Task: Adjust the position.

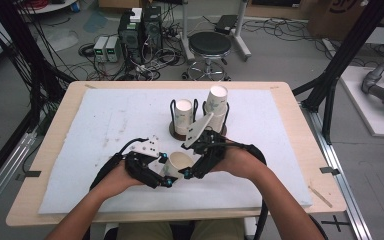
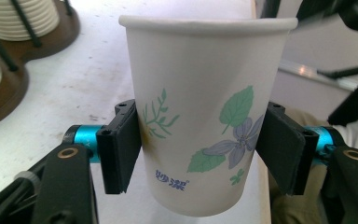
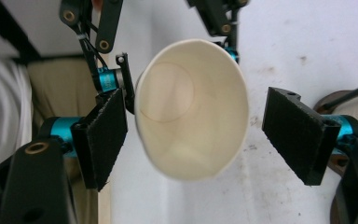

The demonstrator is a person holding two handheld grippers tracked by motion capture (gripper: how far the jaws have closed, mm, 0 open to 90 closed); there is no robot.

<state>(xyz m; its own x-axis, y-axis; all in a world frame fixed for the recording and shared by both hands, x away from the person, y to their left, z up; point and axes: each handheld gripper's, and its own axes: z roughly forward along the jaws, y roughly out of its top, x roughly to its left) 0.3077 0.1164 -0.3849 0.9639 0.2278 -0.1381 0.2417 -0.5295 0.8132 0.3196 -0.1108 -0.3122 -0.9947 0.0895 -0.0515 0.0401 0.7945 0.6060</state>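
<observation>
One paper cup (image 1: 179, 163) with a leaf-and-flower print is held off the white mat (image 1: 105, 125) near its 6 o'clock edge, empty inside, clamped by the left gripper (image 1: 167, 181) with one jaw pressed on each side of its wall. The right gripper (image 1: 186, 174) sits at the cup's 3 o'clock with jaws spread wide around the rim, the right-hand jaw clear of it. Two brown-based wire holders (image 1: 175, 131) stand at 12 o'clock, each containing one stack of cups (image 1: 183, 114).
</observation>
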